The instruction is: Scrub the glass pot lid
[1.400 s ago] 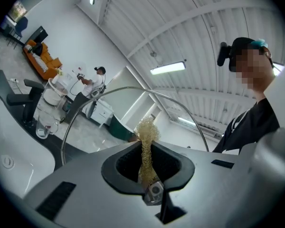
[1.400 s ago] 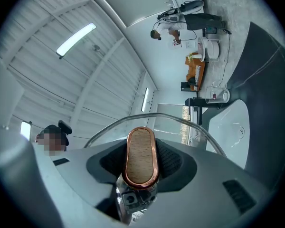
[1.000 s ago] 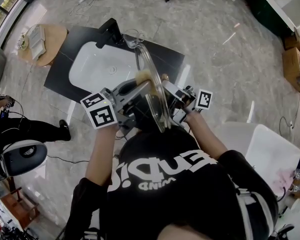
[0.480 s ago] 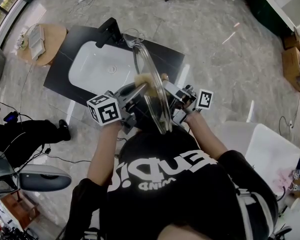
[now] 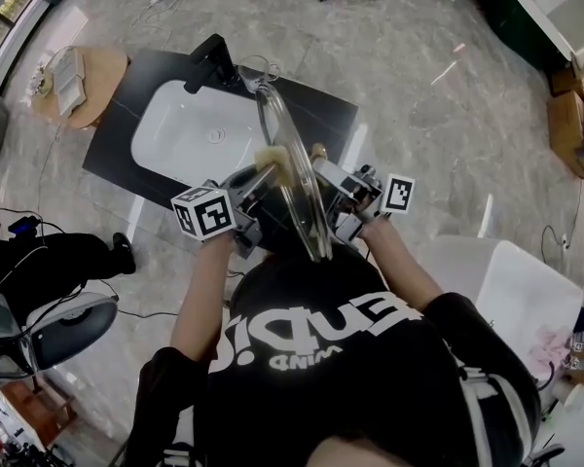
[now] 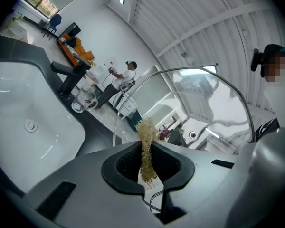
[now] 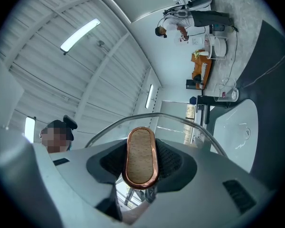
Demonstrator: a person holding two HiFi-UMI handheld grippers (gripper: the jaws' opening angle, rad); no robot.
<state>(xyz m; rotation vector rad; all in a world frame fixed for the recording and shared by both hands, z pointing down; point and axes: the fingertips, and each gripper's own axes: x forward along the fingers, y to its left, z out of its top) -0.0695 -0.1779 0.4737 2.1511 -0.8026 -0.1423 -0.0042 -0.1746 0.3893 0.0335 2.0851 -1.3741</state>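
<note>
Glass pot lid up on its edge, in the air by the near right side of the white sink, right gripper jaws tight on the lid's oval knob, left gripper jaws pinching a tan scrubber, scrubber at the lid's left side.

The head view is taken from above the person, steeply downward onto the sink in the counter. The camera on the left gripper is aimed level across the sink, close behind its clamped scrubber; the camera on the right gripper is tilted toward the ceiling. The glass pot lid, sink and faucet are shared by all 3.
</note>
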